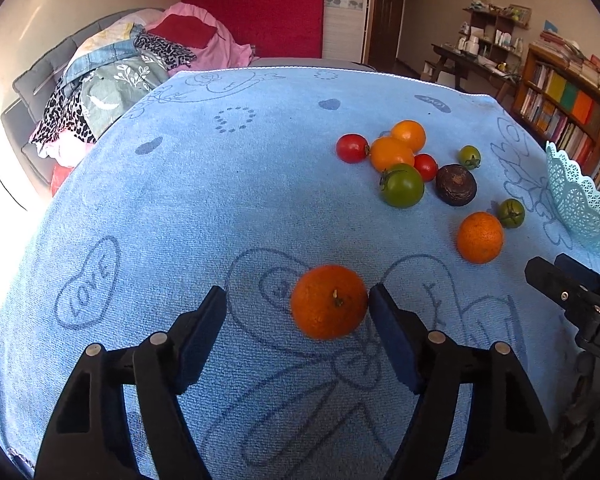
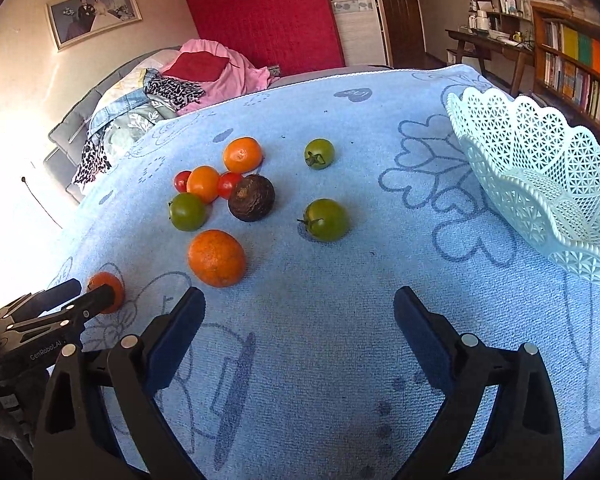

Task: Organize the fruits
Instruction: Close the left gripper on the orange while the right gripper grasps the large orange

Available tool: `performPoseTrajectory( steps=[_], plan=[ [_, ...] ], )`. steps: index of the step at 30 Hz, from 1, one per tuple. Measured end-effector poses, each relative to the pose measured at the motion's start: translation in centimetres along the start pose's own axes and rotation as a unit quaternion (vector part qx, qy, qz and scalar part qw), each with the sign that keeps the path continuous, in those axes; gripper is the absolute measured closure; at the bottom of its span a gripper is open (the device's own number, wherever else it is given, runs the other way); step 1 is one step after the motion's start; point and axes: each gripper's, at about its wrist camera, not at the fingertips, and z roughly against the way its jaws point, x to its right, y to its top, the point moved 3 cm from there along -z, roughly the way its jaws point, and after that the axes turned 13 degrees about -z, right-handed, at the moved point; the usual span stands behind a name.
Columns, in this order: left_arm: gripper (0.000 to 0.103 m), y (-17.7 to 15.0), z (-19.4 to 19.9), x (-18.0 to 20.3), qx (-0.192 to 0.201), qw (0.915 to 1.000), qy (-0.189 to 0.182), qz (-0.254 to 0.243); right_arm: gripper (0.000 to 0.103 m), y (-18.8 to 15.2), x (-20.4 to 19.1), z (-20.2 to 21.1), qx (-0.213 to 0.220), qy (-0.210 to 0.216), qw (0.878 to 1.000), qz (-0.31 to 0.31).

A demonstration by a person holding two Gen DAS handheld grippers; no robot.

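My left gripper (image 1: 297,304) is open, with an orange tangerine (image 1: 329,301) on the blue towel between its fingers, touching the right pad. That tangerine also shows in the right wrist view (image 2: 107,282), behind the left gripper's finger. My right gripper (image 2: 299,312) is open and empty over the towel. Ahead of it lie a big orange (image 2: 217,258), three green tomatoes (image 2: 326,219), a dark brown fruit (image 2: 252,197), two red tomatoes and two more oranges (image 2: 242,155). A pale lace basket (image 2: 540,184) stands at the right; no fruit shows in it.
The blue towel (image 2: 340,360) covers the table. A sofa piled with clothes (image 1: 112,68) is behind the table's far left edge. A bookshelf (image 1: 572,108) and a desk stand at the far right.
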Motion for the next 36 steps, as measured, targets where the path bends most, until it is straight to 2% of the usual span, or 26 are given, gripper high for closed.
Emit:
performPoseTrajectory(
  steps=[5,10,16,22,25,30,33,36],
  plan=[
    [0.046,0.1,0.0,0.7,0.002,0.9999,-0.005,-0.015,0.018,-0.1,-0.5,0.1,-0.003,0.006,1.000,0.006],
    [0.063,0.2,0.1,1.2,0.009,0.9995,-0.017,-0.026,0.030,-0.4,-1.4,0.2,-0.014,0.024,1.000,0.013],
    [0.064,0.3,0.8,1.0,0.026,0.9992,-0.018,-0.022,0.043,-0.8,-3.0,0.6,-0.021,0.043,0.998,0.027],
    [0.064,0.7,1.8,-0.1,0.038,0.9992,-0.009,-0.006,0.044,-0.3,-3.9,0.2,-0.021,0.042,0.998,0.031],
    [0.064,0.8,2.1,-0.4,0.039,0.9992,0.002,-0.004,0.050,0.0,-4.6,-0.9,-0.030,0.036,0.998,0.034],
    [0.064,0.9,2.6,-0.8,0.044,0.9985,0.031,-0.006,0.052,0.3,-6.3,-3.1,-0.046,0.023,0.997,0.059],
    [0.064,1.1,2.8,-0.9,0.048,0.9984,0.029,-0.005,0.053,0.5,-6.8,-4.3,-0.051,0.009,0.996,0.071],
    [0.064,1.2,2.8,-0.9,0.048,0.9985,0.025,-0.006,0.062,0.6,-6.7,-5.4,-0.059,0.000,0.996,0.070]
  ],
)
